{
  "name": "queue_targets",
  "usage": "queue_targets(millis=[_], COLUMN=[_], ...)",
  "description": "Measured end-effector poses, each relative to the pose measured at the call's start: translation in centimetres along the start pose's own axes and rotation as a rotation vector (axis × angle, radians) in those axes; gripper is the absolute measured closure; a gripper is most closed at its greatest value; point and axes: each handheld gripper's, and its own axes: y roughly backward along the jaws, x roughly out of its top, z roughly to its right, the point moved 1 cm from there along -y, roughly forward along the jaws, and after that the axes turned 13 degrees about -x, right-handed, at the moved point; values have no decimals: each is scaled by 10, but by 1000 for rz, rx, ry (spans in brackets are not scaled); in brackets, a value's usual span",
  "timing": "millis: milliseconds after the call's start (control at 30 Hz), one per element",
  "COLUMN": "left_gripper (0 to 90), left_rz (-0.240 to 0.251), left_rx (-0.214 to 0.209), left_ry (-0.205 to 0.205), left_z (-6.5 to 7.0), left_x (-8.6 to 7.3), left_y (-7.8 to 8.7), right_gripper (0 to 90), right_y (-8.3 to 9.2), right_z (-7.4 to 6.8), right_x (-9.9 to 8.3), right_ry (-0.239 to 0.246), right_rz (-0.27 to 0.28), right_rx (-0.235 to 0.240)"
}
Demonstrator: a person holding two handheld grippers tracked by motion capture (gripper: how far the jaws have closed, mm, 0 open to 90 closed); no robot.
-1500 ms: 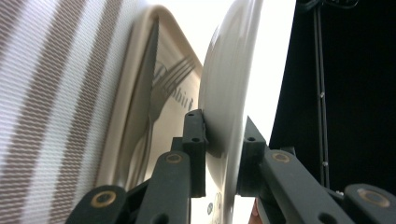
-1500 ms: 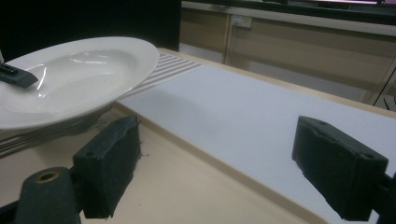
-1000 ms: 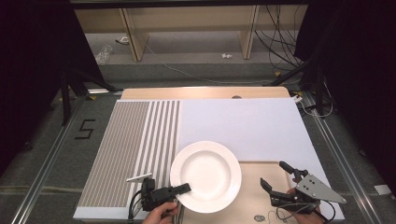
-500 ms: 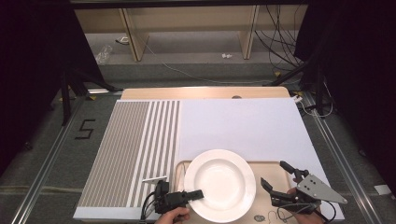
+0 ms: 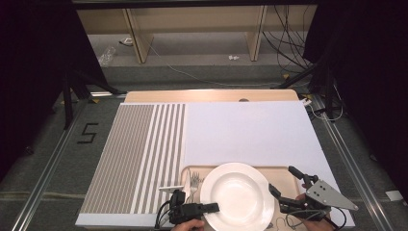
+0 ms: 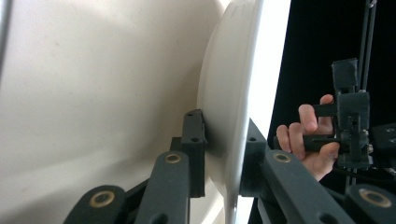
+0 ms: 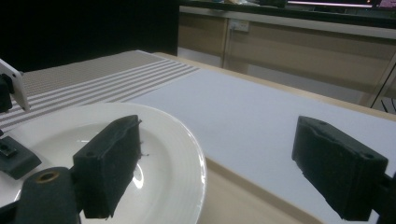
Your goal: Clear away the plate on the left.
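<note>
From the high view, the left gripper [image 5: 211,208] pinches the near-left rim of the plate [image 5: 238,195], which sits over the tray [image 5: 284,177]. A fork [image 5: 194,182] lies just left of the plate. The right gripper [image 5: 284,185], spread wide, waits just right of it.

In the left gripper view, both pads squeeze the plate [image 6: 233,93] rim. Hold it tight and flat.

In the right gripper view, the plate [image 7: 177,144] is just ahead, on the side of one wide jaw. I think setting it down slowly, clear of the fork, is best.

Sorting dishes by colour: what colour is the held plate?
Plain white plate, clearest in the high view.
</note>
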Motion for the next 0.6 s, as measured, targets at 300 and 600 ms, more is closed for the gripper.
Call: queue_targets(millis=[300, 600], left_gripper=[768, 764], left_rz=[-11, -36], left_rx=[5, 6], left_ry=[8, 24], left_z=[-3, -7], left_x=[-1, -5], left_y=[-4, -9], right_gripper=[164, 165], right_y=[0, 0], right_z=[0, 0], right_x=[0, 0], right_ry=[2, 3], right_rz=[-1, -2], right_rx=[2, 4])
